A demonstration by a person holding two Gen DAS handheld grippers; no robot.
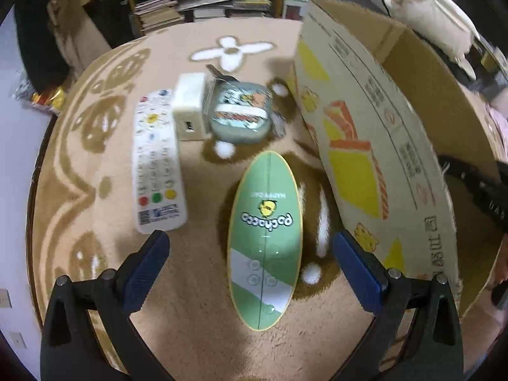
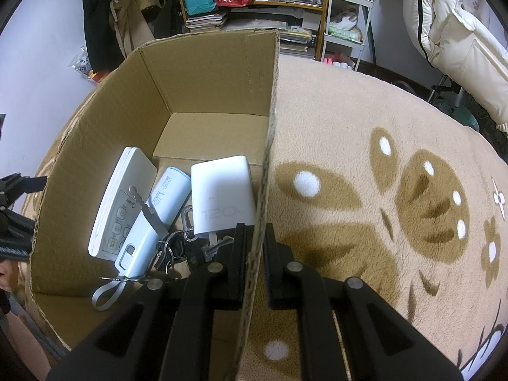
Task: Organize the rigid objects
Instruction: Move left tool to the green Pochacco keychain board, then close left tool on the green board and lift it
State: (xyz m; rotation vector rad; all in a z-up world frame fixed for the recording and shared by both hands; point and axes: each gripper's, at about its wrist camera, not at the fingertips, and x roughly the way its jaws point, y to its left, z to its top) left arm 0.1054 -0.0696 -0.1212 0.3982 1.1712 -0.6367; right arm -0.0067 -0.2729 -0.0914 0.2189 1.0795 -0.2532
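A green oval case [image 1: 266, 241] lies on the beige rug between the fingers of my open left gripper [image 1: 250, 254], untouched by either pad. Beyond it lie a white remote [image 1: 157, 165], a cream charger block [image 1: 189, 108] and a round patterned tin [image 1: 239, 112]. The cardboard box [image 1: 374, 133] stands to the right. My right gripper [image 2: 255, 238] is shut on the box wall [image 2: 266, 171], one finger inside and one outside. In the box lie a white remote [image 2: 122, 203], a light blue power bank [image 2: 155, 216], a white charger [image 2: 222, 195] and a bunch of keys [image 2: 177, 250].
The rug [image 2: 381, 190] spreads wide to the right of the box. Shelves with books and bags [image 2: 241, 3] stand at the back. A cream padded jacket [image 2: 457, 38] hangs at the far right. The other gripper's black body [image 2: 12, 209] shows at the left edge.
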